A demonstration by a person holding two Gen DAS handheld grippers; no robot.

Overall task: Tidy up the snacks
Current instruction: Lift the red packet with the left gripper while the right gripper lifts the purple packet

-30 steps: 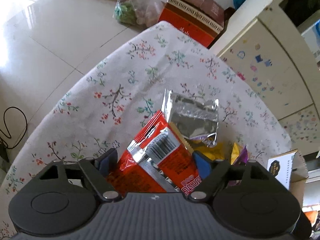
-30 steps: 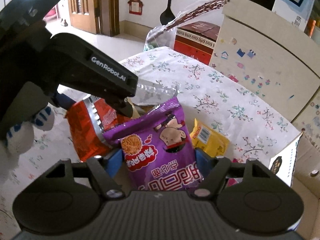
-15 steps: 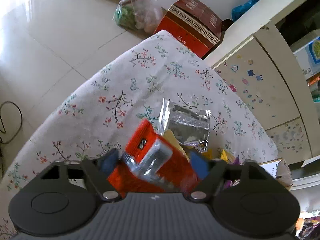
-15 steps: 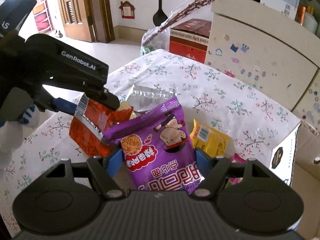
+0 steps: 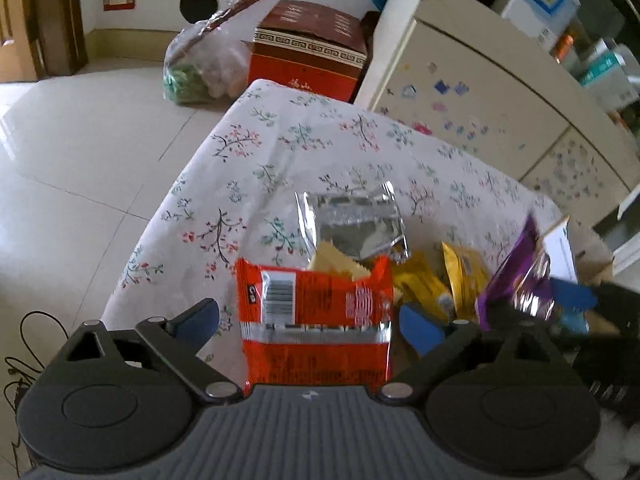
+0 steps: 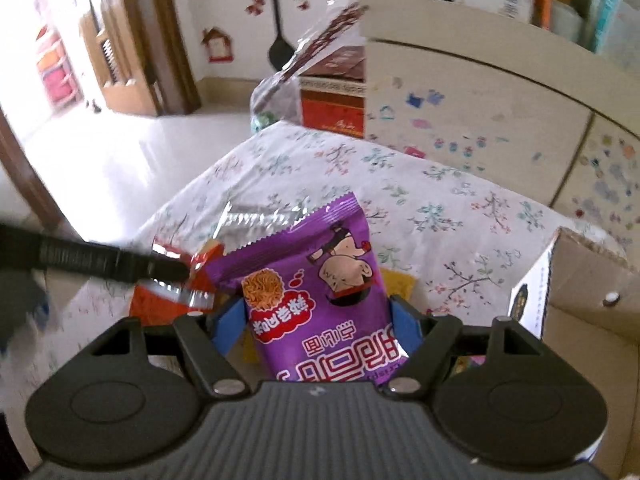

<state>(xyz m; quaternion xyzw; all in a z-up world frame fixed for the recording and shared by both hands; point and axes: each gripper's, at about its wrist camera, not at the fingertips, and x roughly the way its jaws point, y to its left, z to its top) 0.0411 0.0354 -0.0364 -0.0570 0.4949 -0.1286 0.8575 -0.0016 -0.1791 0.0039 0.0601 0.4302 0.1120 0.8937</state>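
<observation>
Left gripper (image 5: 308,320), jaws opening, blue pads clear of the red snack packet (image 5: 314,320) standing between them on the floral tablecloth (image 5: 280,152). Right gripper (image 6: 318,322) clenched on the purple snack packet (image 6: 320,292); cardboard box (image 6: 580,320) at three o'clock. Best practice, as judged: carry the purple packet clear of the pile (silver packet (image 5: 352,224) at twelve o'clock) before any release over the box. A second earlier the left pads pinched the red packet

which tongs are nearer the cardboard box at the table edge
Right. The right tongs, gripping the purple packet, sit just beside the cardboard box; the left tongs are farther away, over the red packet.
</observation>
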